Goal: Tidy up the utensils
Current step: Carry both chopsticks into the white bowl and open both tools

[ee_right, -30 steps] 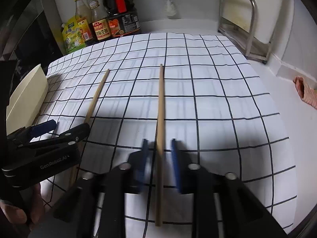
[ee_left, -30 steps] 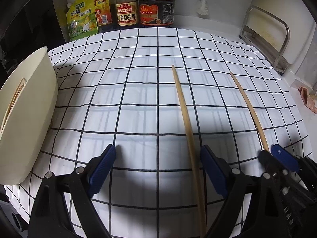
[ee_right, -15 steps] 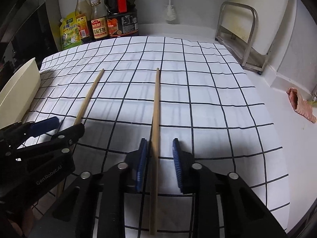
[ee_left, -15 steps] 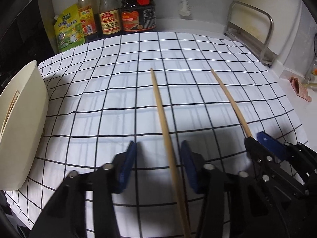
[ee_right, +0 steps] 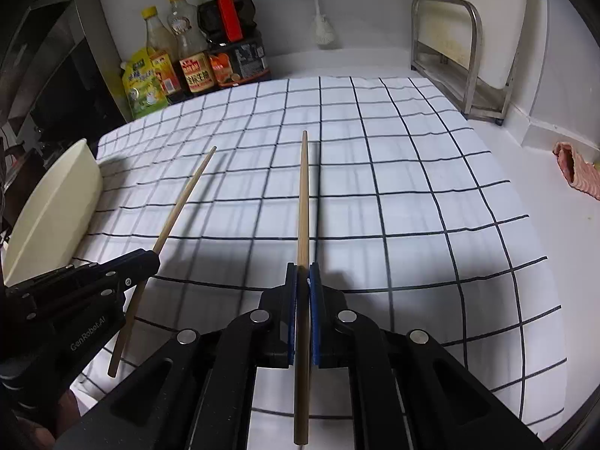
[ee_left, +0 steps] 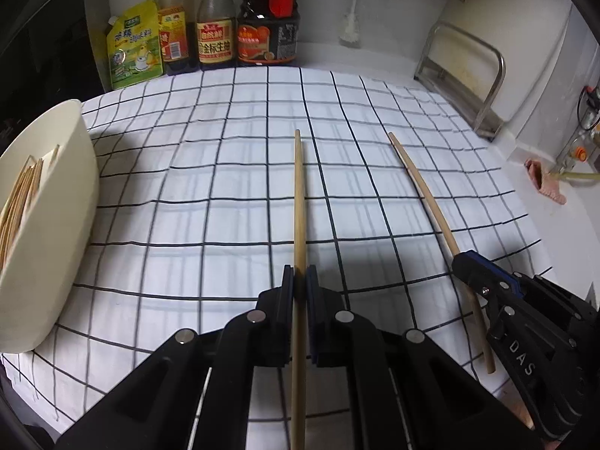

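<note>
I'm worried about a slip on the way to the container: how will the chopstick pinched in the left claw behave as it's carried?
The chopstick looks like thin, straight wood, so probably stiff and light. The left claw grips it mid-length, so it may pivot between the pads if bumped. Its smooth round shaft would likely roll on the checked cloth if dropped.

1. A white cloth with a black grid is being shown spread over the white counter.
2. A yellow-green pouch, two sauce bottles and a dark jug are being seen lined up against the back wall.
3. A metal rack is standing at the right.
4. A pink rag is lying near it.
</note>
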A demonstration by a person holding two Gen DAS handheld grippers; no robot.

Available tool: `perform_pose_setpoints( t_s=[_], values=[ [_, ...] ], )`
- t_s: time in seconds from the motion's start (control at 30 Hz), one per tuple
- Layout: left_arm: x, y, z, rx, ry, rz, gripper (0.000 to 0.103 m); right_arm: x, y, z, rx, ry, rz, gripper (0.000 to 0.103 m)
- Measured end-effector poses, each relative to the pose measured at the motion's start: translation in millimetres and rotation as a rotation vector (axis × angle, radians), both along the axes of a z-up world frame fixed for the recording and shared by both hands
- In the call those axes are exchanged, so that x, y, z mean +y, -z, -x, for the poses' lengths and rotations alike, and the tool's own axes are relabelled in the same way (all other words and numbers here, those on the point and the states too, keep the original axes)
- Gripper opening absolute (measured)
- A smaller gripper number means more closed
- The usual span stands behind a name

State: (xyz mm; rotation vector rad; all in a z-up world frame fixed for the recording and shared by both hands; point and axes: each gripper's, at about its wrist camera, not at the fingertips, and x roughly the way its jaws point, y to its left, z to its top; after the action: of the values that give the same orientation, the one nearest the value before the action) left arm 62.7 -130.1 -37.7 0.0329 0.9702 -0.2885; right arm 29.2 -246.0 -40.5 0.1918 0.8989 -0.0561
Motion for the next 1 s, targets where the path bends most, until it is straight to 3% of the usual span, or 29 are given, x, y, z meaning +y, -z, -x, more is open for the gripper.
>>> perform_pose_setpoints(
  t_s=[0.2,0.57,0.67,0.83,1.0],
  values=[
    [45.6,-41.0,4.7,-0.068,-0.037,0.049,0.007,28.4,-34.6,-3.8,-0.076,-0.042,-0.039,0.006],
    [165.0,-99.6,-0.5,-0.192,-0.191,0.064,0.007,158.5,-84.1,-60.2,-0.183,-0.289,-0.083,0.006],
    [203.0,-102.2,-7.4,-0.203,-0.256,0.041,0.007,193.9,-82.4,-83.2,-0.166,-0.347,-0.104,0.006],
    [256.2,-84.3,-20.5,-0.153,-0.344,0.003,0.007,245.8,-68.4,-111.8,-0.112,-0.43,-0.109,0.006],
    [280.6,-65.9,-26.9,-0.115,-0.374,-0.01,0.007,285.0,-52.3,-126.6,-0.052,-0.488,-0.111,0.006]
  ],
)
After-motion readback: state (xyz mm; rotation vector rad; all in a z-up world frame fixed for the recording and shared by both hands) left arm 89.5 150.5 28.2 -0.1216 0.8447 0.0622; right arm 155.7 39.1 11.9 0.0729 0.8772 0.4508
